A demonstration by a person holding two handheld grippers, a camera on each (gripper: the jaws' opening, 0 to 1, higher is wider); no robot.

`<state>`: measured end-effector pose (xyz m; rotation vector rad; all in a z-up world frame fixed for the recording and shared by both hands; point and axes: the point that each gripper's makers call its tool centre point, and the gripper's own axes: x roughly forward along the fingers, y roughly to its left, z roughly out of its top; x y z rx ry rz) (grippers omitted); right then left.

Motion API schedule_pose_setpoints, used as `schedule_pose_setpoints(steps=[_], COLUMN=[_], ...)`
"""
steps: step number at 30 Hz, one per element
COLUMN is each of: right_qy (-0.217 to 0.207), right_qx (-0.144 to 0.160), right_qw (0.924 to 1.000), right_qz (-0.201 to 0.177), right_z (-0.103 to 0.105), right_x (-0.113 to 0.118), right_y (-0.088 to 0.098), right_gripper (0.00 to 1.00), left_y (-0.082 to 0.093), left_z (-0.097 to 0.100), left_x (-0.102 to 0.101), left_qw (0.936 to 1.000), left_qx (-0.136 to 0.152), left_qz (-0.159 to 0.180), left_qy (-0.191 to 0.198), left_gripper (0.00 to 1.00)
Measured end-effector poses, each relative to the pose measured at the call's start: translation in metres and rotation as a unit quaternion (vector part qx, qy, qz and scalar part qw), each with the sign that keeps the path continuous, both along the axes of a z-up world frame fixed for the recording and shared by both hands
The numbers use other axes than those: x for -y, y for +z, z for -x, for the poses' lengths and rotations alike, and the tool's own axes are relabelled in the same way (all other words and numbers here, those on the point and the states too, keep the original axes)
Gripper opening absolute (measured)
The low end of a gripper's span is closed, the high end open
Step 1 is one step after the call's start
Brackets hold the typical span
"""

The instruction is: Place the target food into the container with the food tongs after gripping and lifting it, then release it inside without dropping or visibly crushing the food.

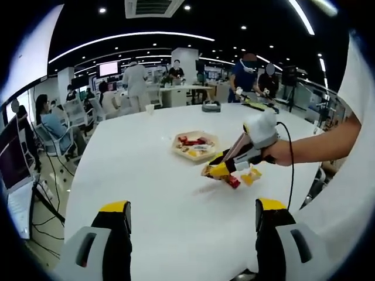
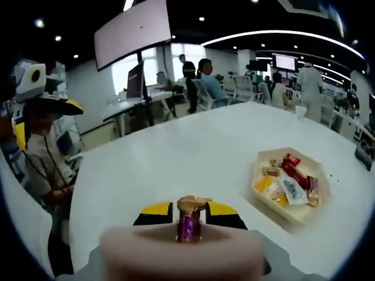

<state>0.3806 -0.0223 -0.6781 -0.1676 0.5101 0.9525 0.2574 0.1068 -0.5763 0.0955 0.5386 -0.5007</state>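
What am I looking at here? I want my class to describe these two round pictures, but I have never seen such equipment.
A person holds a two-fingered gripper in each hand, and a fisheye camera rides on each. In the left gripper view, the left gripper hangs open above a white table. The right gripper reaches in, beside loose snack packets. In the right gripper view, its fingers are closed on a purple wrapped candy. A shallow tray holds more wrapped snacks. Other people work in the background.

1 white table (image 1: pixel 152 193), 1 tray (image 2: pixel 319 202) of mixed snacks, 2 grippers (image 1: pixel 225 170) (image 2: pixel 190 215), 1 wrapped candy (image 2: pixel 189 225).
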Motion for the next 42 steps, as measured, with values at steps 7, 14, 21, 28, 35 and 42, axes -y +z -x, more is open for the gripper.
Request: schedule_pose_setpoints(steps=[7, 14, 21, 28, 35, 42], right_qy=[-0.037, -0.068, -0.107, -0.132, -0.152, -0.164], right_qx=[0.024, 0.038, 0.049, 0.057, 0.064, 0.067], right_qw=[0.9990, 0.9969, 0.9931, 0.9896, 0.9863, 0.9842], right_qz=[-0.004, -0.010, -0.006, -0.004, -0.005, -0.010], right_z=[-0.010, -0.013, -0.011, -0.011, -0.015, -0.017], right_x=[0.034, 0.061, 0.093, 0.112, 0.127, 0.135], right_y=[0.025, 0.045, 0.057, 0.060, 0.066, 0.068], right_gripper=[0.20, 0.20, 0.21, 0.21, 0.21, 0.21], left_y=[0.004, 0.003, 0.001, 0.001, 0.002, 0.002], left_z=[-0.013, -0.022, -0.028, -0.031, -0.030, -0.028], left_x=[0.011, 0.023, 0.033, 0.035, 0.034, 0.029], left_qw=[0.9997, 0.9991, 0.9979, 0.9972, 0.9972, 0.9975], left_qx=[0.010, 0.014, 0.015, 0.016, 0.017, 0.016], left_qz=[0.006, 0.014, 0.021, 0.023, 0.021, 0.017], left_qy=[-0.020, -0.038, -0.059, -0.069, -0.070, -0.067], left_gripper=[0.87, 0.87, 0.87, 0.87, 0.87, 0.87])
